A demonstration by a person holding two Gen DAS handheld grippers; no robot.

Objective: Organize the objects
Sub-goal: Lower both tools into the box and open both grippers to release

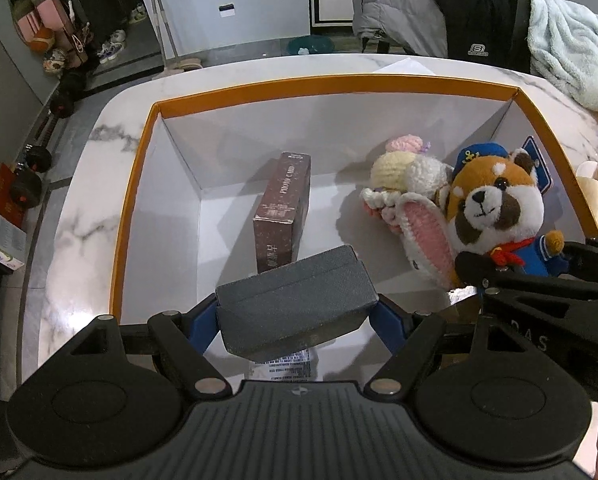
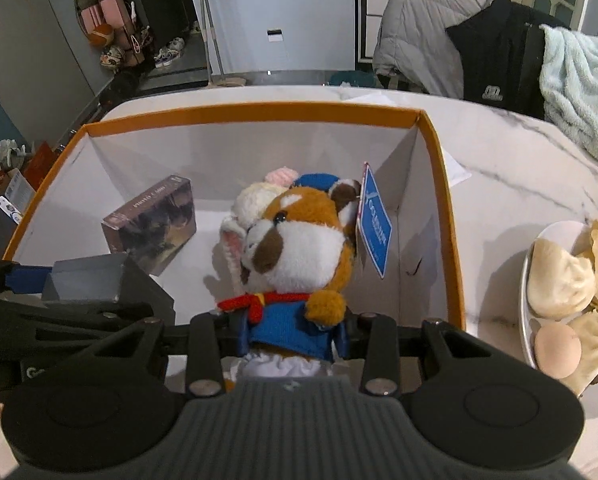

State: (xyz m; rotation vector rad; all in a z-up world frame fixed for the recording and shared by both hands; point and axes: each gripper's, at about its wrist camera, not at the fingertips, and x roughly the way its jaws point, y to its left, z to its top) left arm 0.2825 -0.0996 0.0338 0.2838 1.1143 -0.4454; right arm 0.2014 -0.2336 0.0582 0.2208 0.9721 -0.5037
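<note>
A white box with an orange rim (image 1: 135, 184) (image 2: 451, 240) stands on the marble table. My left gripper (image 1: 297, 320) is shut on a dark grey case (image 1: 295, 300) and holds it over the box's near side; the case also shows in the right wrist view (image 2: 87, 278). My right gripper (image 2: 291, 336) is shut on a red panda plush (image 2: 299, 244) in a blue sailor suit, held inside the box; the plush also shows in the left wrist view (image 1: 495, 204). A brown photo card box (image 1: 285, 208) (image 2: 151, 224) and a crocheted bunny (image 1: 407, 184) lie on the box floor.
A plate (image 2: 555, 236) with steamed buns and an egg (image 2: 557, 350) sits right of the box. A light blue towel (image 1: 567, 52) and jackets (image 1: 403, 4) hang on chairs behind the table. Shoes and dumbbells lie on the floor at left.
</note>
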